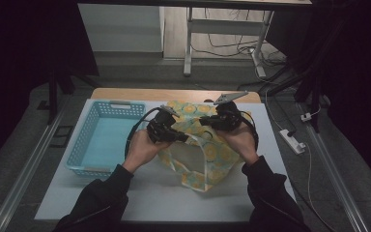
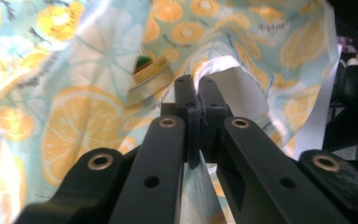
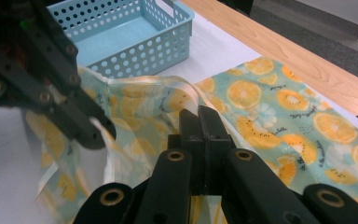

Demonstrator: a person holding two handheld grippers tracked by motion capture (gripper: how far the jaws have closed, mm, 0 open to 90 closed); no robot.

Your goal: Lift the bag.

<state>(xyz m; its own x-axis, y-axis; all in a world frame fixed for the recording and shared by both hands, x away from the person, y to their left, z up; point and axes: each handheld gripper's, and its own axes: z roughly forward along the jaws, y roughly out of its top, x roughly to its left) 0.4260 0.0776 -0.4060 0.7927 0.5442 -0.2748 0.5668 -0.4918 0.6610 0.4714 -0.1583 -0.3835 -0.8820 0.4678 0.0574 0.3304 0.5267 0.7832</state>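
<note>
A table (image 1: 251,96) is showing a wooden strip along its far edge at the upper middle of the high view. A white sheet (image 1: 159,193) is covering most of its top, reaching toward the lower edge of the frame. A blue basket (image 1: 84,140) is sitting on the sheet at centre left. A bag (image 1: 222,154) printed with orange slices is lying partly on the sheet at the centre, just right of the basket.

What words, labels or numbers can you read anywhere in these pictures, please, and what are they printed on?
Small dark script among the orange slices on the fabric bag: too small and blurred to read.
Blue basket: no text.
Left gripper and right gripper: no markings.
Nothing else is legible.
</note>
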